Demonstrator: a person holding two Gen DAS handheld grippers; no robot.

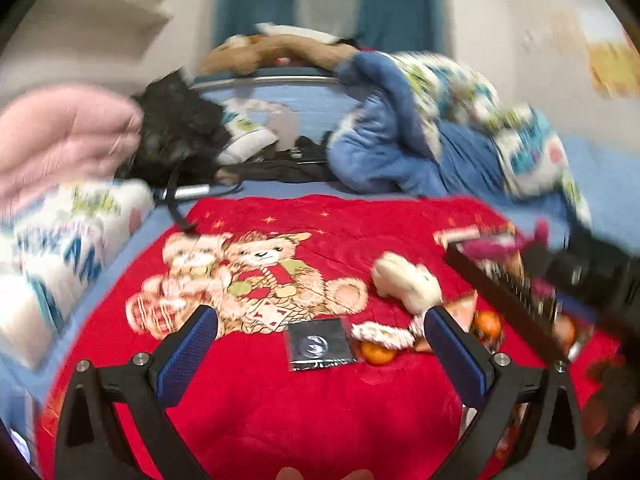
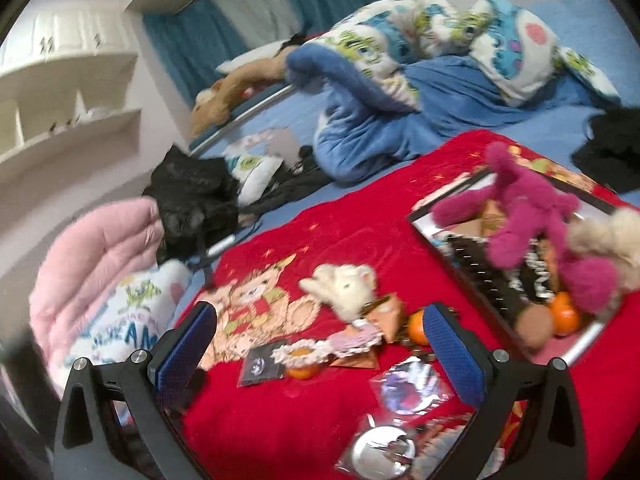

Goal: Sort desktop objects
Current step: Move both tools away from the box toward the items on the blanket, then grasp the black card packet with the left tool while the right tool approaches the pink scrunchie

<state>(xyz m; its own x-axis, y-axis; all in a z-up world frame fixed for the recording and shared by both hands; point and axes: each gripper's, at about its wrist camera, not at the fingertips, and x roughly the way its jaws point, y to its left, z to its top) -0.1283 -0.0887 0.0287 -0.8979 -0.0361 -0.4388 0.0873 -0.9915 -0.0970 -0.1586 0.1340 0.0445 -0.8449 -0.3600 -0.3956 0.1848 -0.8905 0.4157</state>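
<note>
Both grippers are hovering above the red teddy-bear blanket (image 2: 280,420) with jaws spread wide, holding nothing. The left gripper (image 1: 320,344) is facing a black packet (image 1: 320,344) lying flat in the near middle. The right gripper (image 2: 320,344) is looking over a tangerine (image 2: 302,368) under a beaded band (image 2: 320,350), with the white plush (image 2: 348,284) just beyond. The tray (image 2: 424,220) on the right is already holding a magenta plush (image 2: 532,220) and more tangerines. The risks appear to be these: the flat packet is likely to slide on the pile, a tangerine could roll off if nudged, and the band may be snagging whatever is lifted.
</note>
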